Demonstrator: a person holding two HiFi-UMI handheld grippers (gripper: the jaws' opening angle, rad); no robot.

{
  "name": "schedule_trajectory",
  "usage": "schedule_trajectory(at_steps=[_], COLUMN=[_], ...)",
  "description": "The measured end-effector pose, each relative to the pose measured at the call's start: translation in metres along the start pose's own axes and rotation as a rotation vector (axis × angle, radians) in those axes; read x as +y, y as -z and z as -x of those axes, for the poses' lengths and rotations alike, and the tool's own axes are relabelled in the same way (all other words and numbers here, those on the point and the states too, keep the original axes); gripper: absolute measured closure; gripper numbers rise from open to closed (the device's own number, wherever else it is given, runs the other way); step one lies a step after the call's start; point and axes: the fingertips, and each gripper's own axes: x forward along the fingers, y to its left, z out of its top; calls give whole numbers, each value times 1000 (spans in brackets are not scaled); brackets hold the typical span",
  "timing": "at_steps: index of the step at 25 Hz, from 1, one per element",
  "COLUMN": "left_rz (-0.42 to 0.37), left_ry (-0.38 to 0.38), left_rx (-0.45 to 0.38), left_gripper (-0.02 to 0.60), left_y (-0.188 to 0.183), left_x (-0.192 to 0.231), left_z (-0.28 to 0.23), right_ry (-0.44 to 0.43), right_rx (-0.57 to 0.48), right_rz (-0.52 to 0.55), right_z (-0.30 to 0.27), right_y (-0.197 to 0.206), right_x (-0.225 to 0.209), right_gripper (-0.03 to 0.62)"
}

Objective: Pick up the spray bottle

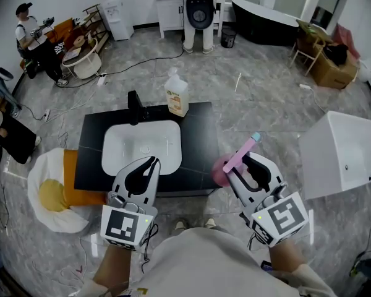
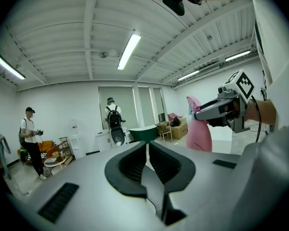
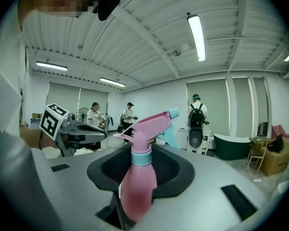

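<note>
A pink spray bottle [image 1: 222, 167] with a pale blue nozzle is held off the counter, just past the counter's right front corner. My right gripper [image 1: 242, 163] is shut on it. In the right gripper view the bottle [image 3: 137, 179] stands upright between the jaws, and the right gripper [image 3: 142, 154] grips its body below the blue collar. My left gripper [image 1: 151, 164] hovers over the sink's front edge, shut and empty. In the left gripper view the left gripper [image 2: 147, 146] has its pads touching, and the bottle [image 2: 200, 130] shows at the right.
A black counter [image 1: 198, 135] holds a white sink basin [image 1: 114, 156], a black faucet [image 1: 134, 107] and a soap bottle [image 1: 177, 94]. A white box [image 1: 343, 153] stands to the right, and an egg-shaped rug [image 1: 49, 193] lies at the left. A person [image 1: 34, 39] and cables are behind.
</note>
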Motion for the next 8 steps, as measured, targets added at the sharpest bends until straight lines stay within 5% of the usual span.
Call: schedule_trajectory(at_steps=[8], left_rz=[-28], left_ry=[-30], left_rx=[4], left_gripper=[548], left_y=[0], left_x=[3], left_z=[8], right_ry=[-14], right_rx=[-13], right_rz=[5], right_z=[4], right_y=[-5], right_x=[8], right_gripper=[434])
